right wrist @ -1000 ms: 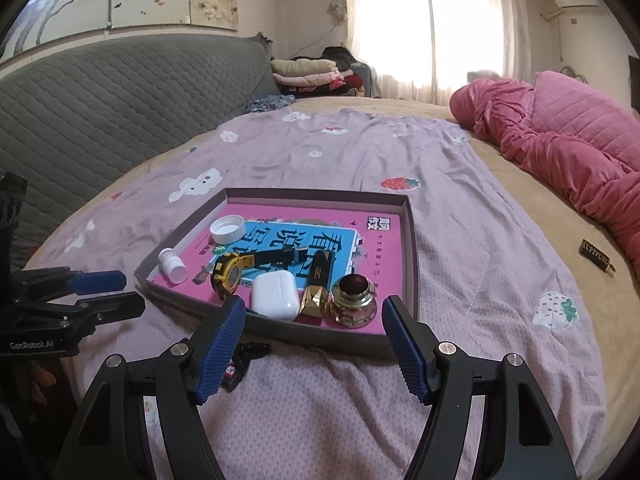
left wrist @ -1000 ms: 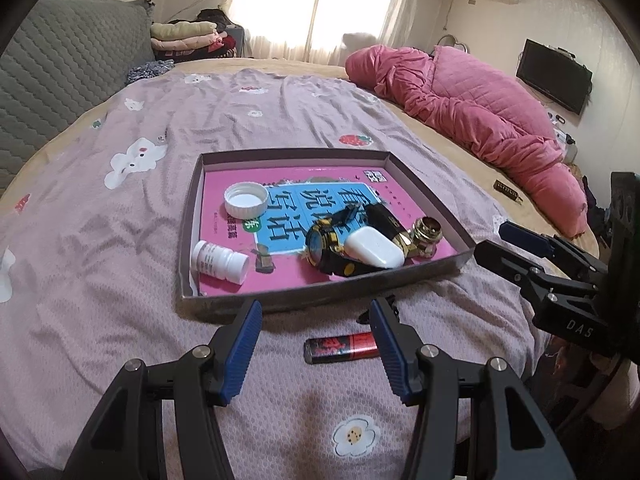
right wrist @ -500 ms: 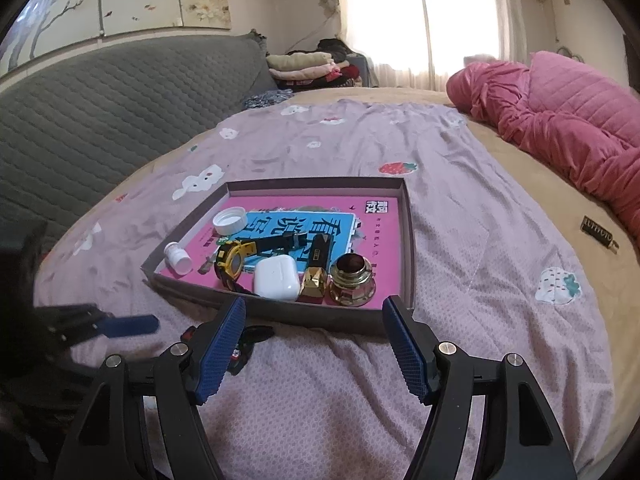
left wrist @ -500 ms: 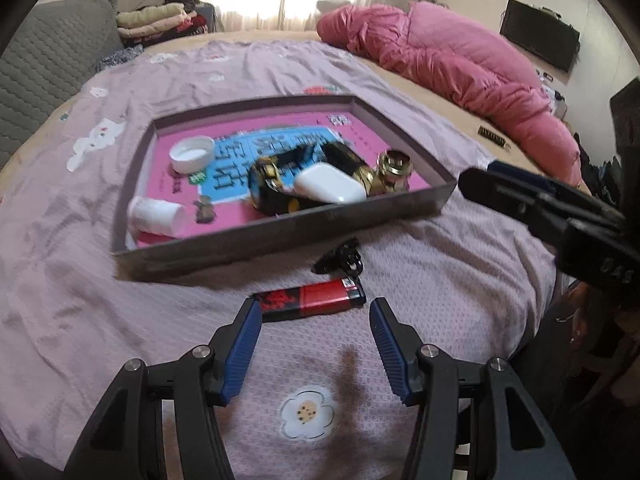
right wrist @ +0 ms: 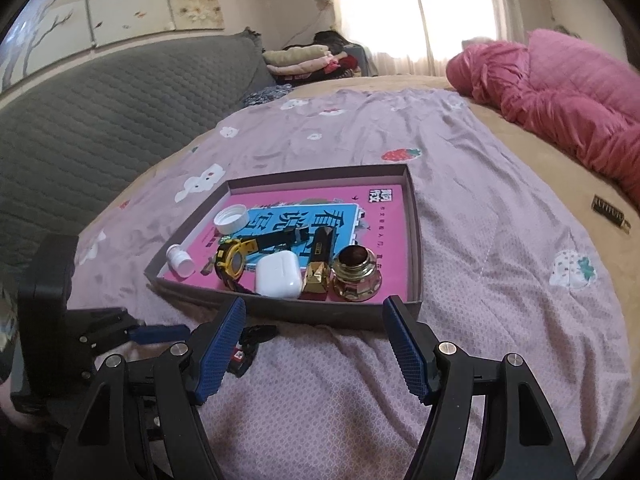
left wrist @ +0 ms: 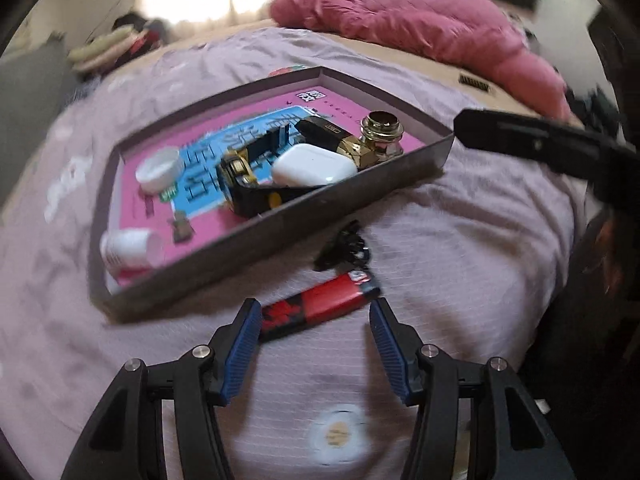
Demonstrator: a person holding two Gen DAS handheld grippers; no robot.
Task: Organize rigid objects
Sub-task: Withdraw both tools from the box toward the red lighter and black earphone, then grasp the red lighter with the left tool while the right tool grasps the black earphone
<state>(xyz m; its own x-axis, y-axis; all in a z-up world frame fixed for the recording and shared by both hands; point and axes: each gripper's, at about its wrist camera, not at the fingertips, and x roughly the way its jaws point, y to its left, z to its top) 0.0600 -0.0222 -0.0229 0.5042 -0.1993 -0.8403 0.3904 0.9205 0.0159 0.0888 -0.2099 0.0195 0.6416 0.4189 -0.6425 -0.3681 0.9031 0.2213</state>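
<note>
- Both my grippers stood released, nothing between the pads: left gripper (left wrist: pixel 316 320) low over the bedsheet (left wrist: pixel 460 240), right gripper (right wrist: pixel 314 320) before the tray (right wrist: pixel 320 314).
- My left fingers (left wrist: pixel 240 344) flanked the red lighter (left wrist: pixel 320 306), which lay on the sheet just outside the tray's near wall, beside a small black clip (left wrist: pixel 346 242).
- Inside the tray lay a white earbud case (right wrist: pixel 278 274), watch (right wrist: pixel 236 260), brass nut (right wrist: pixel 354 274) and white bottle (right wrist: pixel 180 262).

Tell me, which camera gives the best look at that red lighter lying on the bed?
The left wrist view. There the red lighter lies in full length on the bedspread, just ahead of the left gripper with its open jaws, though slightly blurred. In the right wrist view only one end of it peeks out behind a finger of the right gripper.
</note>
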